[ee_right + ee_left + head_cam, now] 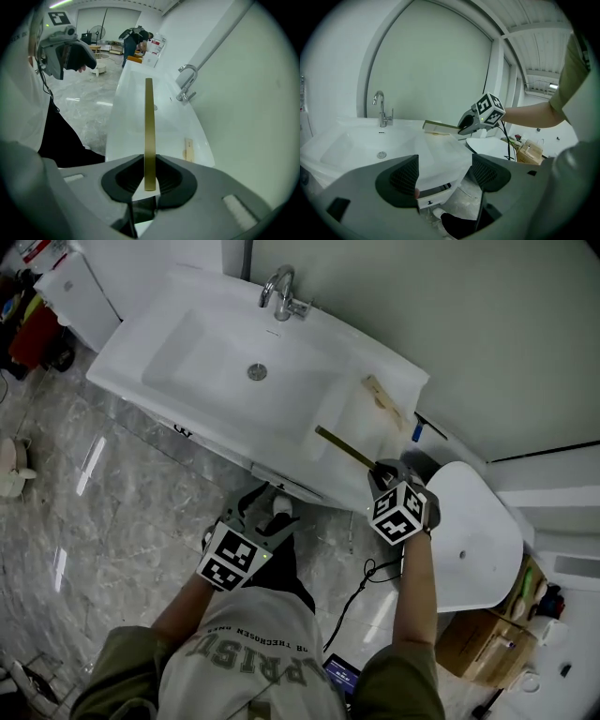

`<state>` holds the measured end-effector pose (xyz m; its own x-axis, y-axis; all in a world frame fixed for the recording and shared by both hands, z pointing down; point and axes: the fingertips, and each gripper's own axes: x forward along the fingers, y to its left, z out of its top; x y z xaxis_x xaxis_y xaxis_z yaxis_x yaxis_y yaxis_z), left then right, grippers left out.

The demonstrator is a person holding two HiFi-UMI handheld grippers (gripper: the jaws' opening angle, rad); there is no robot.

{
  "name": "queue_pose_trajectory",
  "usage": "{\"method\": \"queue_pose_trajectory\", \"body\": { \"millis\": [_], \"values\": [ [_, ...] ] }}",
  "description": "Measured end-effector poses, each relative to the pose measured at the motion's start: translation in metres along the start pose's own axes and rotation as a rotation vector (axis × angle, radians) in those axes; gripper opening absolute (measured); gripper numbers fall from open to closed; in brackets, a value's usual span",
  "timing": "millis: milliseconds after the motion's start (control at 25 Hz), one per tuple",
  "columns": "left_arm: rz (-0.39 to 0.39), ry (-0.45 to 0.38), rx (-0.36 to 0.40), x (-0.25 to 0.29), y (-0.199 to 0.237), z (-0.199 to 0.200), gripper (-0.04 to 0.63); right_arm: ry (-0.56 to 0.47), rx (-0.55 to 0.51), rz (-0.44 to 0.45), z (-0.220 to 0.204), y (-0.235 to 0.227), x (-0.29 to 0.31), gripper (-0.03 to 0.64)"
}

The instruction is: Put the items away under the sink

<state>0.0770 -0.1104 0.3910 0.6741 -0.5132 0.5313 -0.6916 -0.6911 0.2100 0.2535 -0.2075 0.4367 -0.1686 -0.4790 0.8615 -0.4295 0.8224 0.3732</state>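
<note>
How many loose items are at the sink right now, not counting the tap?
2. A thin olive strip is clamped in the jaws of the right gripper, above the sink. A pale wooden piece lies on the ledge right of the basin. Others may be hidden below.

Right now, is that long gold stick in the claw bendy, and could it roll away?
Probably stiff: the stick juts straight out from the right claw without drooping. Likely light, since it looks thin. It seems flat, so it shouldn't roll.
</note>
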Motion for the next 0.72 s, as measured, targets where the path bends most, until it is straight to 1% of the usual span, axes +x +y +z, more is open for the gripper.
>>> {"method": "queue_pose_trajectory", "body": {
  "millis": [240, 400, 560, 720],
  "values": [
    [-0.025, 0.002, 0.016, -0.022, -0.03, -0.02, 0.342, -0.01, 0.052, -0.003, -0.017, 0.06, -0.034, 0.069],
    [-0.024, 0.005, 0.024, -0.032, -0.056, -0.026, 0.342, -0.02, 0.077, 0.001, -0.031, 0.086, -0.056, 0.069],
    [0.014, -0.001, 0.011, -0.039, -0.081, -0.034, 0.342, -0.049, 0.076, 0.027, -0.043, 0.107, -0.067, 0.069],
    [0.089, -0.009, -0.018, -0.045, -0.105, -0.051, 0.342, -0.084, 0.044, 0.06, -0.051, 0.13, -0.069, 0.069]
  ]
}}
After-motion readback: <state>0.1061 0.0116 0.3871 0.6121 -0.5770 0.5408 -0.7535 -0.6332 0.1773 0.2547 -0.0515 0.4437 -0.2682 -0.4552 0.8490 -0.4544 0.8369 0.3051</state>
